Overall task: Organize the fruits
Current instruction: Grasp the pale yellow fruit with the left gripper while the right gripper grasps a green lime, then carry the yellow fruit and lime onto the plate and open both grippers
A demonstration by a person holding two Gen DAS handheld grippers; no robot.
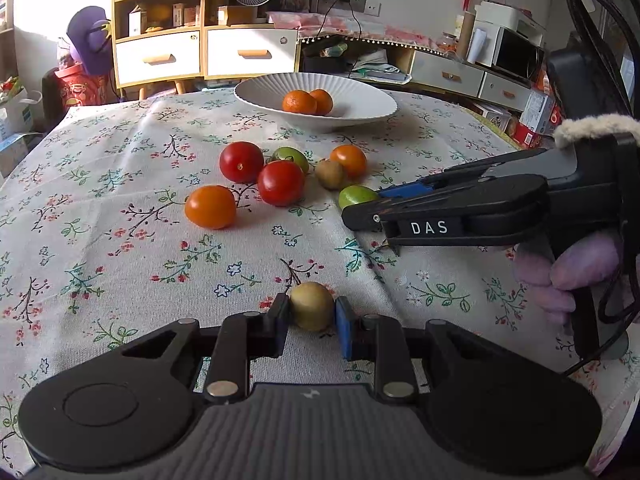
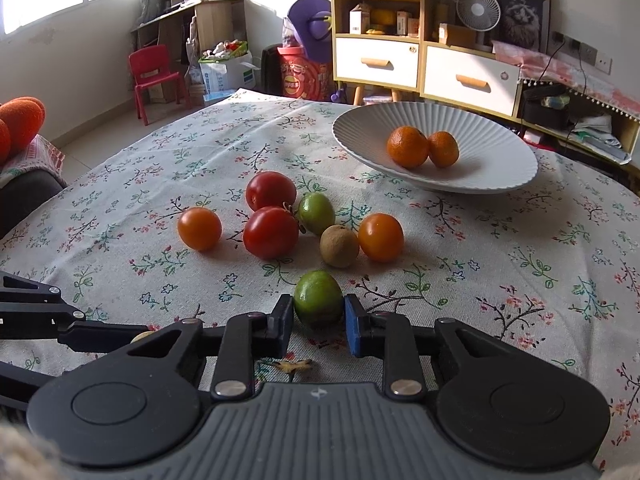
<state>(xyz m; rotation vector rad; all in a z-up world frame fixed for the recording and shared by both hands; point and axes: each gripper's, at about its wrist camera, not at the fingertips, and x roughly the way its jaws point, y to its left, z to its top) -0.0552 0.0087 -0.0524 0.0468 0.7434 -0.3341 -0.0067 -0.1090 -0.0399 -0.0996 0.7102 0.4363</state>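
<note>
Left gripper (image 1: 312, 312) is pinching a small tan-brown round fruit (image 1: 312, 306) across its middle; right gripper (image 2: 318, 312) is clamping a smooth green oval fruit (image 2: 318, 297); both probably light, bruisable, slippery.

I see a cream desk cloth (image 2: 520, 240) patterned with small red and green floral sprigs, white ribbed ceramic bowl (image 2: 360, 128), two round orange mandarins (image 2: 407, 146), two glossy red tomatoes (image 2: 271, 232), two orange tomatoes (image 2: 199, 228), two green round fruits (image 2: 318, 298), brown fuzzy kiwis (image 2: 339, 246)
</note>
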